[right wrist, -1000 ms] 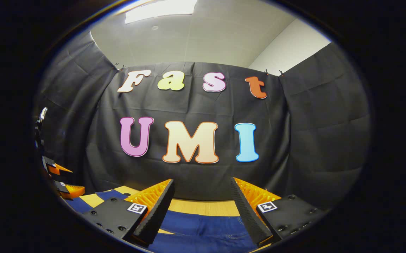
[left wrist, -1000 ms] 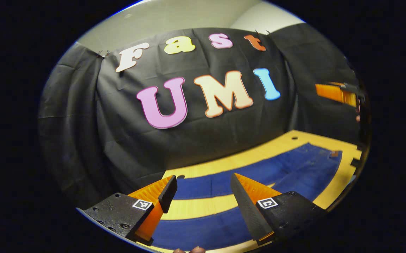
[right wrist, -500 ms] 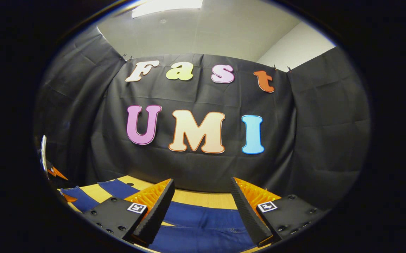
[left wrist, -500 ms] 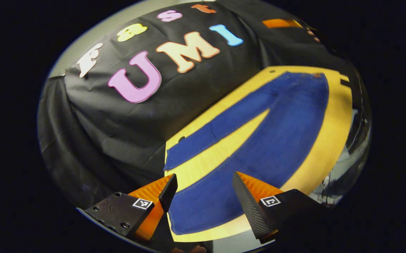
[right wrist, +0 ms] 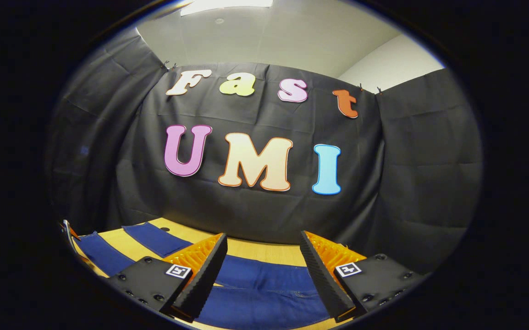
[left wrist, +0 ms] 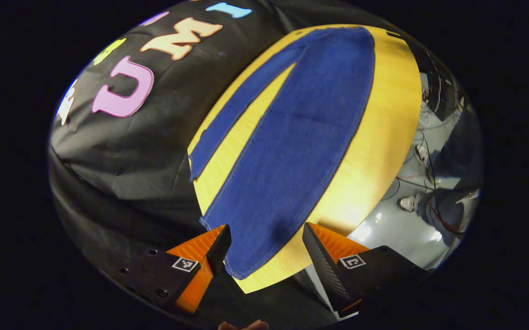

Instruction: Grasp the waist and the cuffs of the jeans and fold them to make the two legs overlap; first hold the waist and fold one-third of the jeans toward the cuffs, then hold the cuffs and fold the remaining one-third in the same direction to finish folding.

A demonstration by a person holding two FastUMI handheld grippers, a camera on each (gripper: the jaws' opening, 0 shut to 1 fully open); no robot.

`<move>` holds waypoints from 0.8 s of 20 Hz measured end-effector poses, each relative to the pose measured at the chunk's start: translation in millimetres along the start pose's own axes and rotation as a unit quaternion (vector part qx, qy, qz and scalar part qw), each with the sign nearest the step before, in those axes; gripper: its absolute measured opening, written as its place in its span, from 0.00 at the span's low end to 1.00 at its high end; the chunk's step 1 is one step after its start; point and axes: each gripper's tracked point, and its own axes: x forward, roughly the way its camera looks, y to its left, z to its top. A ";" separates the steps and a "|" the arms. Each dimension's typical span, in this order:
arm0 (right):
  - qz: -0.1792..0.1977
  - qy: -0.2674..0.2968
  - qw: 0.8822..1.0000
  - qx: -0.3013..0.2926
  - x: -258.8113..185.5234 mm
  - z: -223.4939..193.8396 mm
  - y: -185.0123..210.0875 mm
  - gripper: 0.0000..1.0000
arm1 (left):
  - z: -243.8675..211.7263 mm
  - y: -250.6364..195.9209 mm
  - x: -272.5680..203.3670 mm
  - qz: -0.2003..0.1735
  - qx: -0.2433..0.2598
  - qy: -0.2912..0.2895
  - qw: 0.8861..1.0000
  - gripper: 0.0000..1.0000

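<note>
Blue jeans (left wrist: 292,137) lie flat on a yellow wooden table (left wrist: 383,114), their two legs spread apart in a narrow V. In the left gripper view the waist is at the far end and the near leg's cuff (left wrist: 246,261) lies close below my left gripper (left wrist: 264,233). That gripper is open and hovers above the cuff, holding nothing. In the right gripper view the upper part of the jeans (right wrist: 264,284) lies under my right gripper (right wrist: 262,240), which is open and empty above the cloth. The two legs (right wrist: 154,238) run off to the left.
Black cloth walls close the table's far side and its left end. Past the table's near edge in the left gripper view there is a shiny floor with cables (left wrist: 429,151) and a person's shoe (left wrist: 409,202).
My left gripper has tipped down and rolled, swinging from facing the wall to looking along the jeans over the near cuff. The right gripper has shifted only slightly, bringing more of the table and jeans into view.
</note>
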 end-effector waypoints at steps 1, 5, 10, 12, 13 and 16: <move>-0.002 0.004 1.000 -0.002 -0.7 -1.8 0.2 0.98 | -3.8 -2.0 5.1 -0.004 0.009 0.008 1.000 0.96; -0.013 0.009 1.000 -0.016 -4.9 -5.5 -4.7 0.98 | 0.2 4.9 24.1 -0.004 0.054 0.003 0.999 0.92; -0.038 0.015 0.999 -0.019 -11.7 -12.8 -22.4 0.98 | 9.9 15.5 46.2 -0.022 0.094 0.002 0.995 0.84; -0.045 0.021 0.999 -0.019 -13.2 -19.5 -28.8 0.98 | 12.4 18.1 55.2 -0.037 0.109 0.002 0.993 0.83; -0.046 0.025 0.998 -0.018 -14.4 -23.2 -30.4 0.98 | 11.1 12.4 59.3 -0.061 0.102 0.008 0.993 0.79; -0.049 0.036 0.998 -0.018 -17.2 -34.8 -37.4 0.98 | 7.5 -1.7 57.7 -0.089 0.094 0.020 0.991 0.35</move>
